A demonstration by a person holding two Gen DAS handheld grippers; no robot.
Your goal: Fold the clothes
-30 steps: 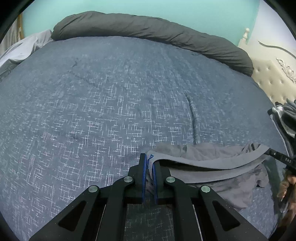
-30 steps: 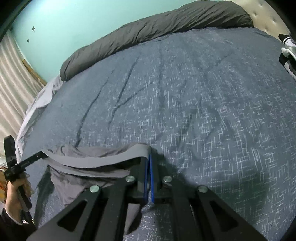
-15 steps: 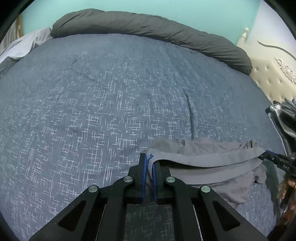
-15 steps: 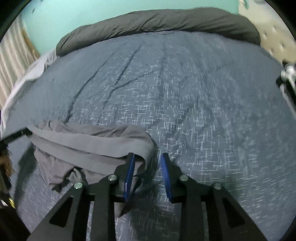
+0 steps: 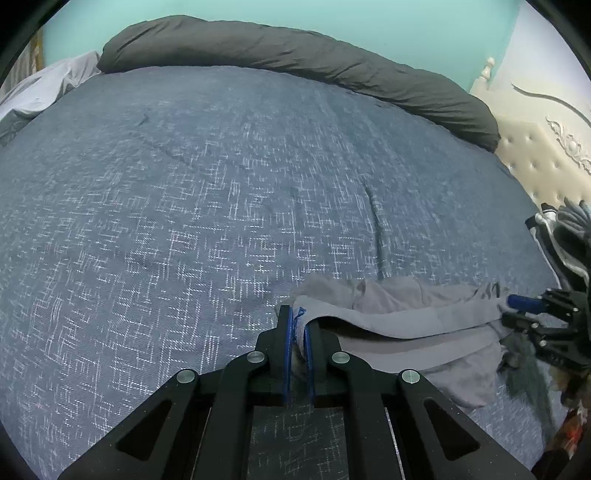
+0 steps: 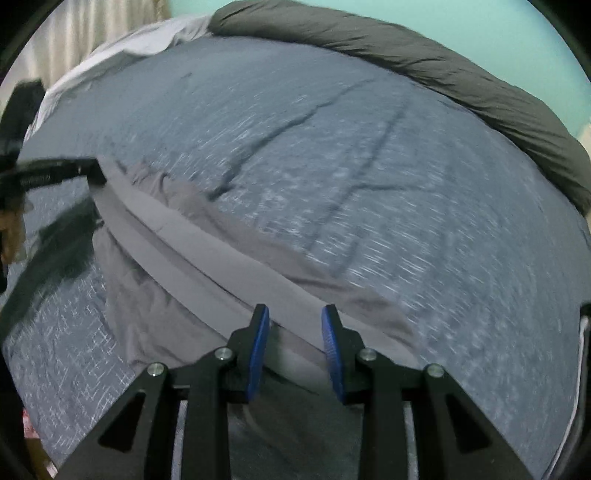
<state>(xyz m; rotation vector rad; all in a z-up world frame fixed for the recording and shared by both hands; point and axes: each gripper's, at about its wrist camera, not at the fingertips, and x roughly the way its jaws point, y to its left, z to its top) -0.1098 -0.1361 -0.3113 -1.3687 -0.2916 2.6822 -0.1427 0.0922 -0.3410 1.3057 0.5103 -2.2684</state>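
Change: a second ago the right claw (image 6: 294, 328) was pinched on the waistband's end; since then its blue pads have let go and it has swung across over the middle of the band, while the left claw (image 5: 298, 325) has kept its place.
Garment: a grey, soft-knit pair of shorts with a broad flat waistband (image 5: 402, 325), lying crumpled on the bed near its front edge, the band stretched out as a strip (its loose cloth bunched behind and below).
Left claw: black fingers with blue pads, clamped on the band's left end, the cloth pinched up between the pads.
Right claw: jaws apart, with the band passing beneath the gap; I cannot tell whether the pads touch it (the view is motion-blurred).
Bed: a blue-grey bedspread with a white crosshatch weave (image 5: 221, 206), creased in a few long lines.
Far edge: a dark grey rolled duvet (image 5: 295, 55) along the turquoise wall (image 5: 332, 14).
Right side: a cream tufted headboard (image 5: 535, 166) and a heap of dark and white striped clothes (image 5: 565, 243).
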